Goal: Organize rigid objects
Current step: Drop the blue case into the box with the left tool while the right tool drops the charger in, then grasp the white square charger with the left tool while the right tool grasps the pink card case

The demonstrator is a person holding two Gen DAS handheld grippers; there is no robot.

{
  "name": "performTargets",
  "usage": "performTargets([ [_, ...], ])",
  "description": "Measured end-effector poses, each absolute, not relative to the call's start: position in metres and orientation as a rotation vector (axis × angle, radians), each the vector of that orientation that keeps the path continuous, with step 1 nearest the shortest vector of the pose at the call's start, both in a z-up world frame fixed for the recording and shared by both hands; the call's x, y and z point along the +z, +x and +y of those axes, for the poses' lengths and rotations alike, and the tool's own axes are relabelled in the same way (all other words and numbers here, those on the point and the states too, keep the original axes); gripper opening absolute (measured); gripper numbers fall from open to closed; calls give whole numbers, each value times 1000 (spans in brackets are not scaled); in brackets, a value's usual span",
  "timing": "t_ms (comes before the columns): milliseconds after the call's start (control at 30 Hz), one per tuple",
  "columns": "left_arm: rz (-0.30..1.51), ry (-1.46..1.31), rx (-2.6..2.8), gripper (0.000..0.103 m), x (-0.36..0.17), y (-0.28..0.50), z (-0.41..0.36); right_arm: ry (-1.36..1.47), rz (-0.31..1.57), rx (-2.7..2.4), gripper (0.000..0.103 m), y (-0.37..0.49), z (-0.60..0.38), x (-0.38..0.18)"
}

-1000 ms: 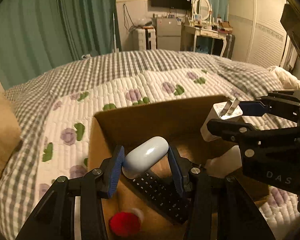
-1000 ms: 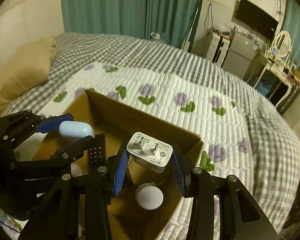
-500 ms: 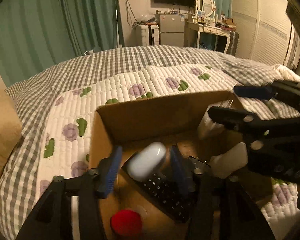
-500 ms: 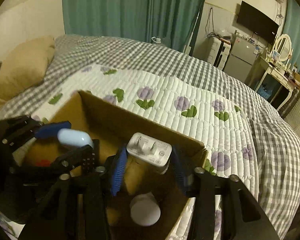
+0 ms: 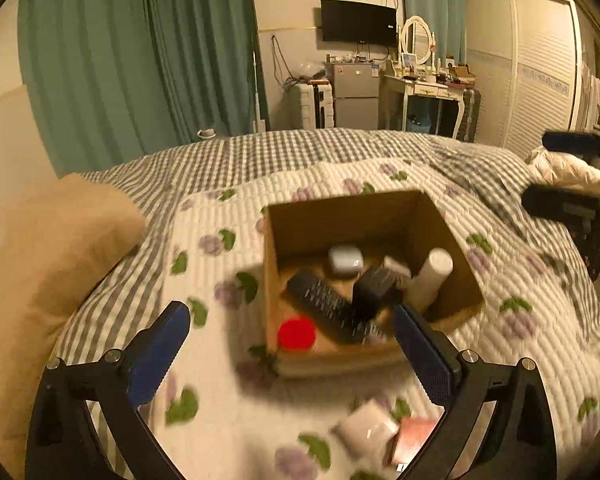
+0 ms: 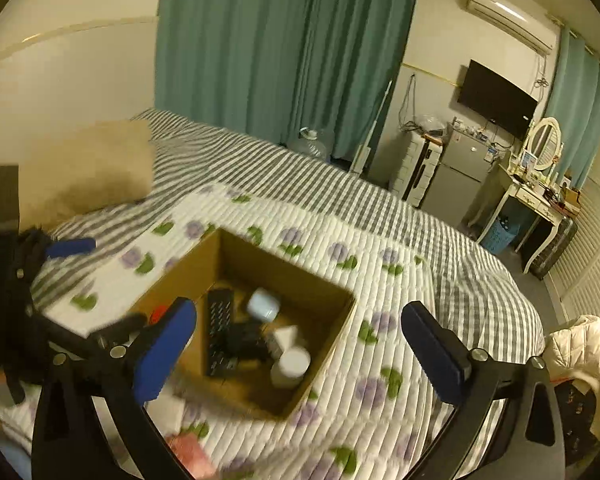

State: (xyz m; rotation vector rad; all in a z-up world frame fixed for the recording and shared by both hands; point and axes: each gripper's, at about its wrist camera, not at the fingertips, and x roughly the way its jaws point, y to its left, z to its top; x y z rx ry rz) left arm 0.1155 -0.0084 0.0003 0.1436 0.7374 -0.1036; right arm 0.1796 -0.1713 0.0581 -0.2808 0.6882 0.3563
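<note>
Beyond both empty, wide-apart grippers — left gripper, right gripper — sat the open brown cardboard box — pale-blue oval case inside.

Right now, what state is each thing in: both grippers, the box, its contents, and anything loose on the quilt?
left gripper: open, empty
right gripper: open, empty
cardboard box: open-topped, on the quilt
pale blue case: inside the box
remote: lying inside the box
white bottle: leaning inside the box
white packet: outside the box, on the quilt
</note>
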Motion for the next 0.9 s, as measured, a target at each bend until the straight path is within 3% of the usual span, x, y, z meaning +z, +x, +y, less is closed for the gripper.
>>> performTargets([
  [300,805,151,-73,103,-54,62,2,-321,932,442,103,124,-148,-43],
  [567,864,168,-85,103,-94,52,-1,-359,1182,554,101,125,-115,-136],
  [900,888,129,-40,103,-105,57,14,-306,1387,597,92,145,-106,-187],
])
